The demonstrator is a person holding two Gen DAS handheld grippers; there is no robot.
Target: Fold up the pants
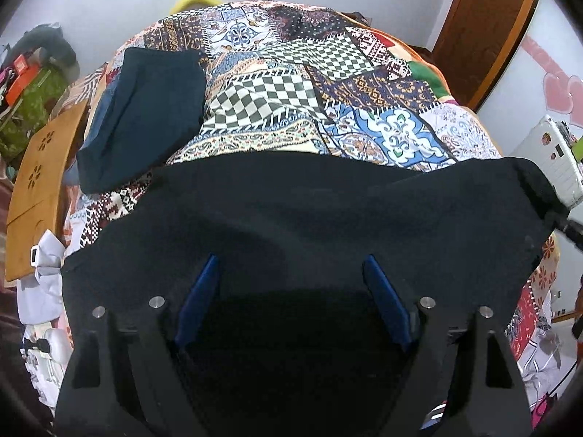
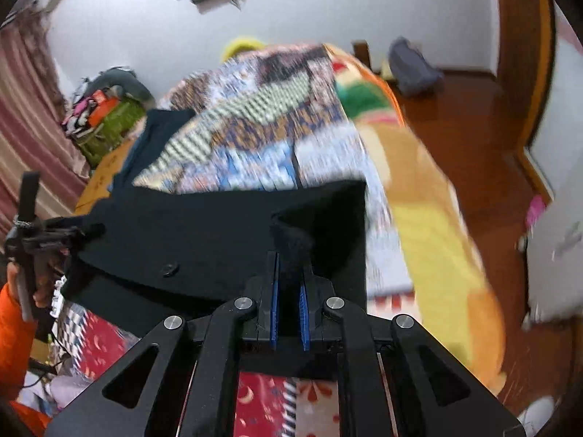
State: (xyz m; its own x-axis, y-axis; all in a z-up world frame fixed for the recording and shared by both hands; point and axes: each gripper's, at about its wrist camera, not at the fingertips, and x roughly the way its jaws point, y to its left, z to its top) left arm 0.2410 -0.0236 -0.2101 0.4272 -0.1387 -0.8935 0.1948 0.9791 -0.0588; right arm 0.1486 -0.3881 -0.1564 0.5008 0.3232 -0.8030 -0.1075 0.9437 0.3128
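Black pants (image 1: 291, 211) lie spread across the near part of a patchwork bedspread (image 1: 291, 83). My left gripper (image 1: 291, 266) is open, its blue pads wide apart just above the black fabric. In the right wrist view my right gripper (image 2: 289, 266) is shut on a bunched fold of the pants (image 2: 218, 233) near their right edge. The left gripper (image 2: 40, 233) shows at the far left of that view, at the pants' other end. The right gripper's tip (image 1: 568, 225) shows at the right edge of the left wrist view.
A folded dark garment (image 1: 145, 116) lies on the bed's far left. A wooden lap tray (image 1: 40, 189) stands beside the bed on the left. A white suitcase (image 1: 550, 160) is at the right. A wooden floor (image 2: 473, 167) lies right of the bed.
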